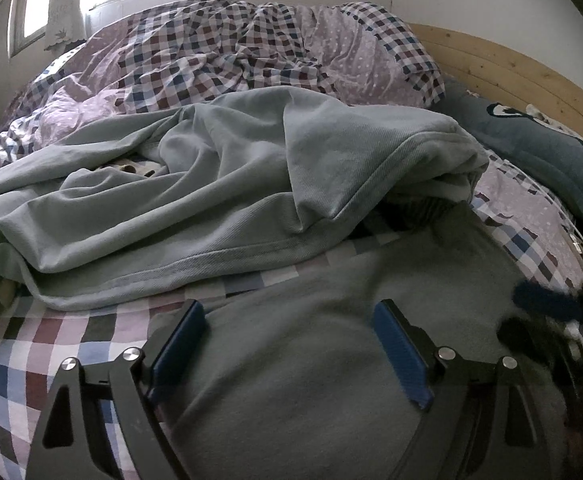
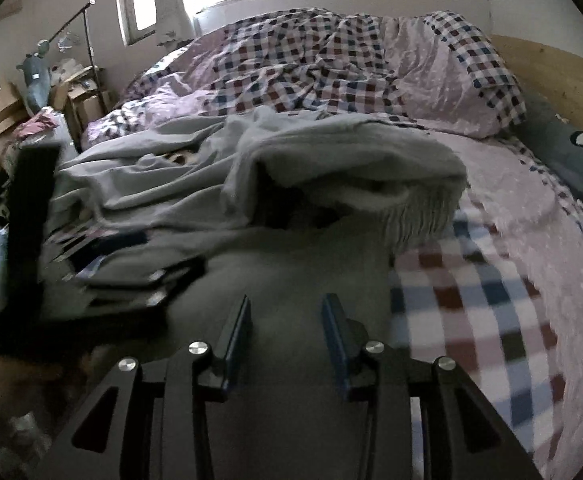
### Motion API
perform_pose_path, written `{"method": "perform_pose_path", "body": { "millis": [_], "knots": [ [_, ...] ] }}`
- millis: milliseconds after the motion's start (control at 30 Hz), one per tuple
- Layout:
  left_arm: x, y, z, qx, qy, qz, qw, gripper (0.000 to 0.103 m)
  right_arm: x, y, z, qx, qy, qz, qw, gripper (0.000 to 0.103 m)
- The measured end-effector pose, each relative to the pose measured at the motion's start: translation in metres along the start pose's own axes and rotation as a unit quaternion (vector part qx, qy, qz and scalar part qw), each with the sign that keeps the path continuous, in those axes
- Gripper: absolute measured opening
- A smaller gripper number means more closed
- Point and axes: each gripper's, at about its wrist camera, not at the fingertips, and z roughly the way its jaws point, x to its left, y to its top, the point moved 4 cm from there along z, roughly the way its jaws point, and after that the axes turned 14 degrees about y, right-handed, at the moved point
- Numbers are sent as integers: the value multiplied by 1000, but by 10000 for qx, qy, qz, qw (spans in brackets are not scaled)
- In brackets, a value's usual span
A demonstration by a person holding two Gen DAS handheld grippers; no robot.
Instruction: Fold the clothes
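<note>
— While both my hands hover, how do my fingers stand?
— Left fingers [image 1: 287, 322] spread wide, right fingers [image 2: 285, 316] narrowly apart, nothing pinched; the grey-green garment [image 1: 219, 200] lies crumpled beneath and ahead of both, on the bed's checked sheet [image 1: 31, 344].

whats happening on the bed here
A person with a gripper in each hand is folding clothes on a bed with a checked sheet. Both the left gripper and the right gripper hover open over a grey-green garment spread in front. Neither holds anything. A crumpled pale green garment lies just beyond.
</note>
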Motion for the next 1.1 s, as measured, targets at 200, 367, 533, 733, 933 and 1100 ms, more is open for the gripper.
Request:
{"method": "perform_pose_path", "body": {
  "millis": [200, 367, 533, 733, 933, 1100],
  "knots": [
    [-1, -1, 2, 17, 2, 24, 10000, 92, 14, -26, 10, 65, -188, -429, 9989, 41],
    [-3, -1, 2, 9, 67, 88, 9999, 93, 15, -30, 10, -69, -182, -518, 9985, 41],
    [-2, -5, -13, -205, 338, 112, 9992, 93, 19, -30, 10, -116, -339, -628, 9974, 43],
    [5, -31, -59, -463, 507, 0, 9976, 93, 21, -35, -7, -147, -675, -633, 9956, 69],
    [8, -84, -103, -182, 234, -473, 9984, 93, 21, -60, -46, -205, -590, -144, 9979, 74],
    [-8, -119, -124, -139, 413, -221, 9988, 93, 35, -82, -66, -156, -500, -236, 9983, 74]
  ]
}}
